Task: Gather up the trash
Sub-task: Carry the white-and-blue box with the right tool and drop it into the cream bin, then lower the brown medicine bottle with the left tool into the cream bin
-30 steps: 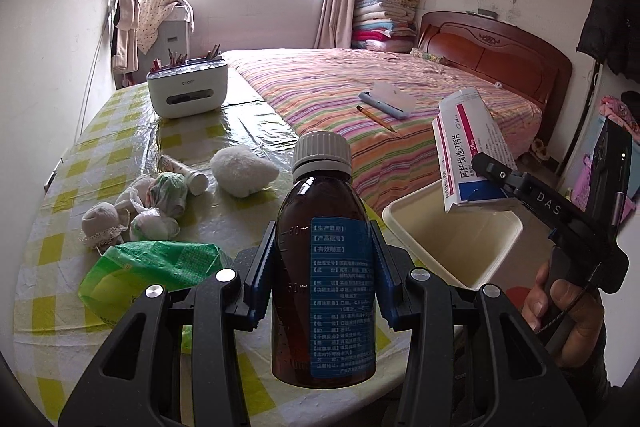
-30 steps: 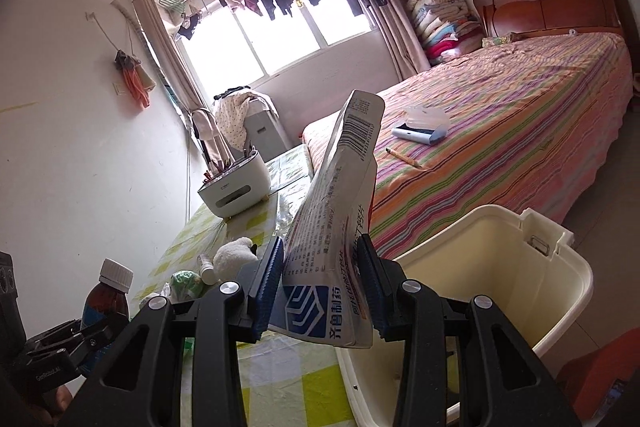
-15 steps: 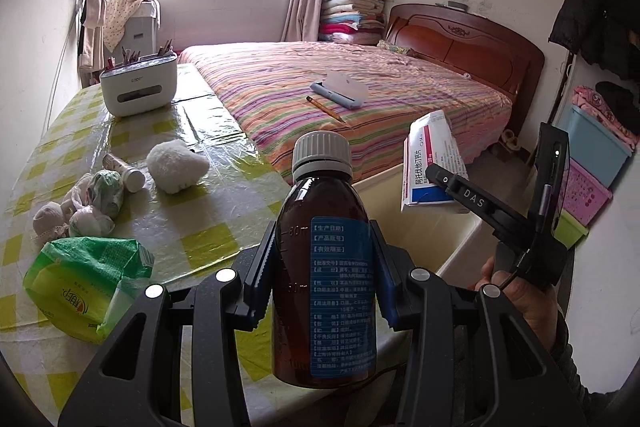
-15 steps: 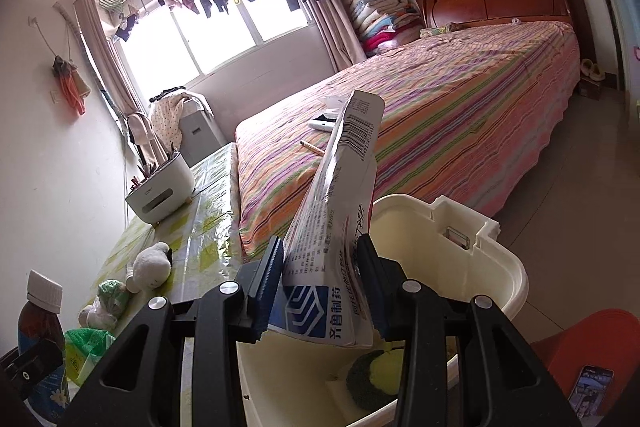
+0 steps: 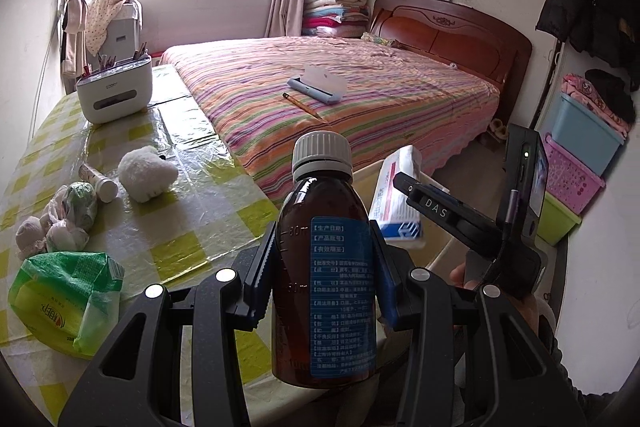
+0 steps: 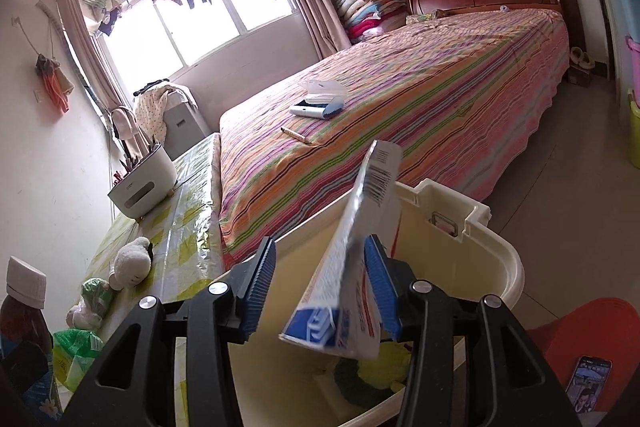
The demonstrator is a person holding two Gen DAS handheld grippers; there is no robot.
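My left gripper (image 5: 324, 283) is shut on a brown medicine bottle (image 5: 324, 291) with a white cap and blue label, held upright over the table's near edge. My right gripper (image 6: 320, 291) is open above the cream bin (image 6: 492, 243). The white and blue medicine box (image 6: 352, 275) tilts between the spread jaws, leaning on the right pad and free of the left one. The box (image 5: 398, 199) also shows in the left wrist view, over the bin. The bin holds some green and dark trash (image 6: 384, 367).
On the yellow checked table (image 5: 160, 227) lie a green packet (image 5: 64, 299), balled socks (image 5: 60, 219), a small tube (image 5: 98, 181), a white plush (image 5: 146, 173) and a white organiser (image 5: 114, 91). A striped bed (image 5: 340, 99) stands beyond. Coloured crates (image 5: 576, 155) stack at right.
My right gripper has opened over the bin and the box has tipped and slipped lower between the jaws. The left gripper has swung right with the bottle, still held.
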